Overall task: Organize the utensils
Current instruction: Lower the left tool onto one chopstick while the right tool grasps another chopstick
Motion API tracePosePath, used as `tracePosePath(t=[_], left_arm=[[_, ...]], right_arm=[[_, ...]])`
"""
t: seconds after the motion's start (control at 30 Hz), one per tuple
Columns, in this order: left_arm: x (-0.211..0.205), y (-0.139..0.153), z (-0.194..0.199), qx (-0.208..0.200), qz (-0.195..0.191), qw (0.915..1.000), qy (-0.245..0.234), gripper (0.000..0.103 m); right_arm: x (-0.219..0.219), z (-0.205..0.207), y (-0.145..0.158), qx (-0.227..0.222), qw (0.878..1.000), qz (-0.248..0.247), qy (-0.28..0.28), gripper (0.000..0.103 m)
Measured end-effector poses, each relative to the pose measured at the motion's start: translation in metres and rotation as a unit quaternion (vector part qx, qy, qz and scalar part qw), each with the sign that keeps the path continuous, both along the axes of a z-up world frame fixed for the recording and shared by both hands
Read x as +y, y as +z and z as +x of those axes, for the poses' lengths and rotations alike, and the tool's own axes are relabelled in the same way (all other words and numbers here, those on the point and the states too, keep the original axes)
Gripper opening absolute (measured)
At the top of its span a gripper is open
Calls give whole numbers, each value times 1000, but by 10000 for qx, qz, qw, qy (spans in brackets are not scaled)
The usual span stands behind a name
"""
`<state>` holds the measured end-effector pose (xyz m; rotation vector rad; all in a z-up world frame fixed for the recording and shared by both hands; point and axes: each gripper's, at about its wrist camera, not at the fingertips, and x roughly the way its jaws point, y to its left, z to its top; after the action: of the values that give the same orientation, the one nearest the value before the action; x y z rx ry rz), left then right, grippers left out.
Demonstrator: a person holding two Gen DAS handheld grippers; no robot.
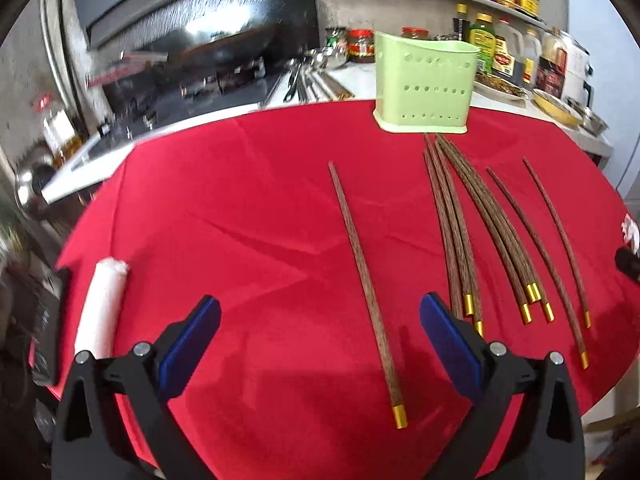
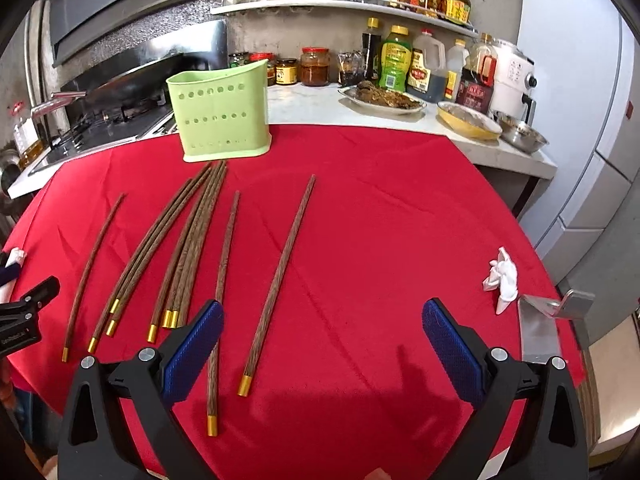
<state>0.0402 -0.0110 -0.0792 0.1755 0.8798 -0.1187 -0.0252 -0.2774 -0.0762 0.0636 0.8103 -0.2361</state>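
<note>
Nine dark brown wooden chopsticks with gold-capped ends (image 2: 276,284) lie on the red-clothed desk (image 2: 380,220). One pale green perforated plastic utensil holder (image 2: 219,114) stands there, plus one crumpled white tissue (image 2: 503,280).

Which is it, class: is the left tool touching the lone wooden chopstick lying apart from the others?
Apart. The left wrist view shows the left tool open above the lone wooden chopstick, red cloth visible between its pads and the stick.

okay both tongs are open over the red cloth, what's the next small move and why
Probably lower the left tongs onto the lone chopstick. They are open and empty, that stick lies apart from the others between the pads, and the green holder stands empty-looking behind, ready to receive it.
</note>
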Motion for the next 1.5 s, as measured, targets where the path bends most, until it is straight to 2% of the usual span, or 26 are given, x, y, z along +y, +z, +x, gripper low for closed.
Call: tracePosePath(t=[0.17, 0.37, 0.4, 0.43, 0.5, 0.63, 0.7, 0.87, 0.97, 1.1, 1.37, 1.5], left_arm=[[-2, -4, 5, 218, -10, 9997, 60, 97], [-9, -13, 9, 402, 31, 9992, 13, 90], [-8, -16, 10, 449, 6, 9990, 34, 87], [-6, -18, 11, 505, -20, 9987, 60, 85], [-4, -20, 12, 564, -50, 9984, 84, 80], [-6, -20, 12, 540, -18, 9985, 50, 74], [-6, -21, 13, 568, -20, 9984, 51, 67], [-9, -25, 14, 666, -18, 9978, 29, 61], [-12, -26, 14, 666, 6, 9978, -35, 52], [-13, -29, 14, 722, -12, 9974, -58, 41], [-11, -28, 7, 778, -120, 9968, -98, 39], [-10, -28, -1, 770, -100, 9969, -118, 39]], right_arm=[[1, 4, -4, 8, 9999, -101, 25, 95], [7, 10, -8, 100, 9996, -60, 238, 87], [8, 11, -10, 156, 9995, -56, 260, 74], [9, 13, -12, 207, 9994, -5, 276, 66], [10, 15, -16, 276, 9991, 49, 327, 65], [14, 18, -19, 342, 9986, 26, 408, 57], [15, 18, -20, 366, 9984, 16, 421, 54], [18, 20, -24, 437, 9975, 97, 543, 49], [19, 22, -27, 481, 9967, 190, 619, 42], [22, 24, -29, 504, 9958, 265, 724, 28], [27, 19, -32, 537, 9943, 390, 839, 24], [32, 14, -39, 602, 9935, 327, 907, 14]])
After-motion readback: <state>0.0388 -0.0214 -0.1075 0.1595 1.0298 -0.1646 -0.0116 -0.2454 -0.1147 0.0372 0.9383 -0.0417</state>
